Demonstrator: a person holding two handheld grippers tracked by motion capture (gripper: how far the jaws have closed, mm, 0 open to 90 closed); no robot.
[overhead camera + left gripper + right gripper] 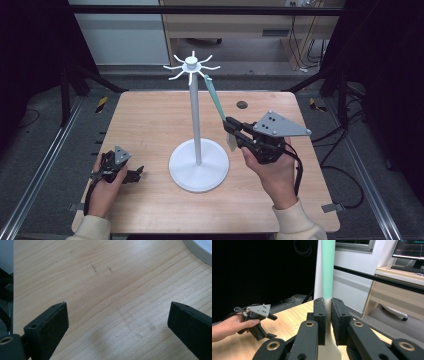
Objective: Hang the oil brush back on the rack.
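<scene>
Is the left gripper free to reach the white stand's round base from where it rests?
Probably yes. The left gripper lies open and empty on the table, and only bare wood separates it from the stand's round base. The right gripper, clamped on the green-handled utensil, stays on the far side.

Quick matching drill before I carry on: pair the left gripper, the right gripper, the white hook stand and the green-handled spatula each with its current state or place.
Things:
1. left gripper
2. right gripper
3. white stand with a round base, a tall pole and hooks on top
4. spatula with a green handle and a pale blade

States:
A. upright at the middle of the wooden table
B. jaws wide apart, low over bare wood
C. slanted, top end up by the hooks
D. jaws closed on a thin utensil

Pairs: 1-B, 2-D, 3-A, 4-C
</scene>
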